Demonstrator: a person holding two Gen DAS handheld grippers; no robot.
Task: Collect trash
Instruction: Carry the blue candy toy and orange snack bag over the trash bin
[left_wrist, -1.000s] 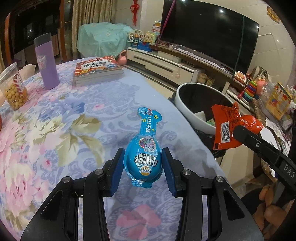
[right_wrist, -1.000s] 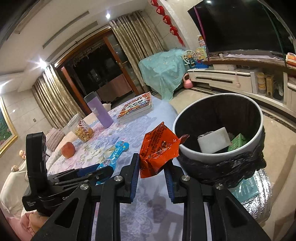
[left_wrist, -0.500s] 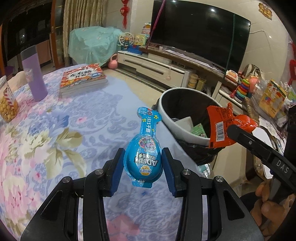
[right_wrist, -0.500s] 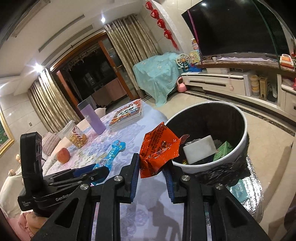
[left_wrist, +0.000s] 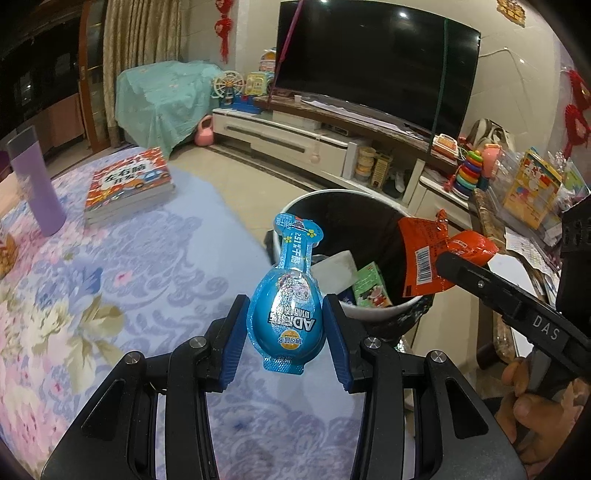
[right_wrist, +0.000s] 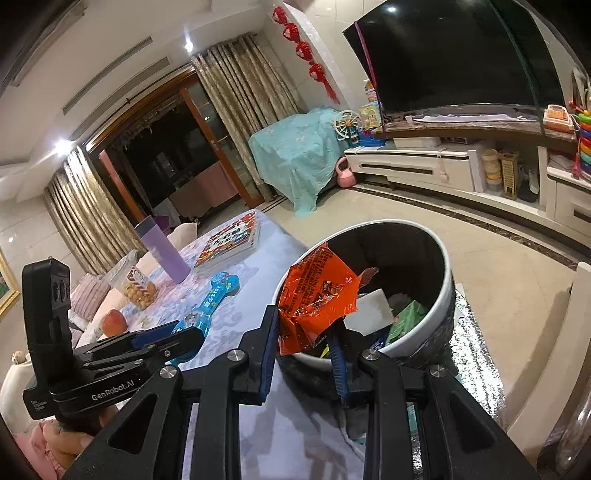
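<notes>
A: Left claw (left_wrist: 286, 334)?

B: I am clamping it on the bulb of a blue, bottle-shaped plastic snack packet (left_wrist: 290, 302), holding it upright above the floral counter (left_wrist: 110, 280) edge, just beside the round white bin with a black liner (left_wrist: 384, 314).

A: Right claw (right_wrist: 304, 356)?

B: I am pinching a crumpled orange foil wrapper (right_wrist: 317, 301) in it, hanging at the bin's rim (right_wrist: 439, 306). White and green scraps are lying inside.

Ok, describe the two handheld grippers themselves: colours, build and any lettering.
Both are matte black, angular frames with silver screw heads and blue ribbed pads lining the jaws. The left gripper reads "GenRobot.AI" in white on its side and carries an upright black block behind. The right gripper reads "DAS" in white. No cables or sleeves show.
</notes>
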